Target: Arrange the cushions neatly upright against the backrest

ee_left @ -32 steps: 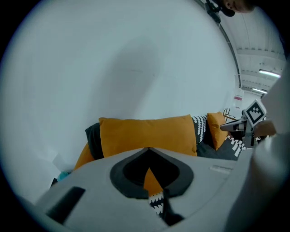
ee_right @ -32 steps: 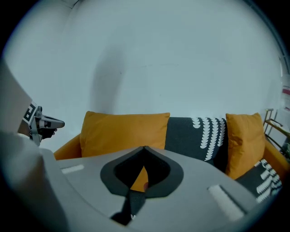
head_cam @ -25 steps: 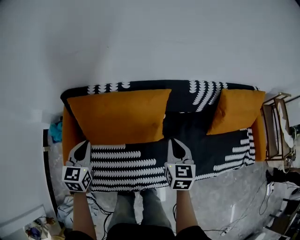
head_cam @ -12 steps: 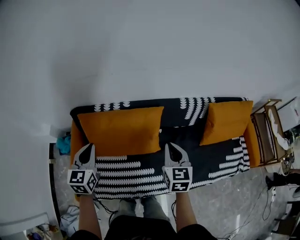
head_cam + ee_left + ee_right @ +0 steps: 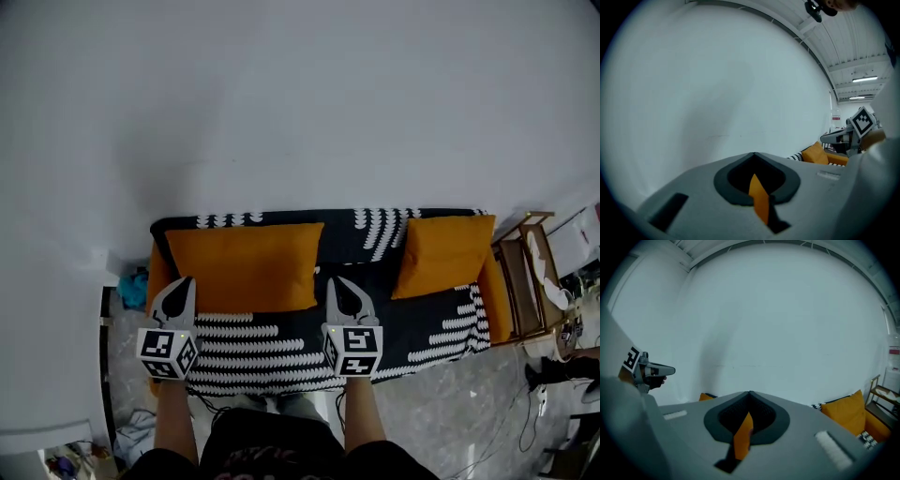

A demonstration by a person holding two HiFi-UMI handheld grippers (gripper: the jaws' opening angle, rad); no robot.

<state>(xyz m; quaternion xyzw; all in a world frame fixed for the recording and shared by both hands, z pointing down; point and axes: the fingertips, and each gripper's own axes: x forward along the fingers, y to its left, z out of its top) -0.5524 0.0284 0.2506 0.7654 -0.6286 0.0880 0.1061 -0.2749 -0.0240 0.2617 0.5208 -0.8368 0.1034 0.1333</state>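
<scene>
Gently — my left gripper (image 5: pixel 185 284) and right gripper (image 5: pixel 334 284) both closed, empty — I'd nudge the wide cushion (image 5: pixel 246 265) square against the backrest (image 5: pixel 361 223).

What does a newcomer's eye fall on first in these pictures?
The sofa, in black cloth with white marks, stands against a bare pale wall. Two orange cushions lean on its backrest: a wide cushion at the left, a small cushion at the right. The left gripper and the right gripper, both shut, point at the wide cushion's lower corners.
</scene>
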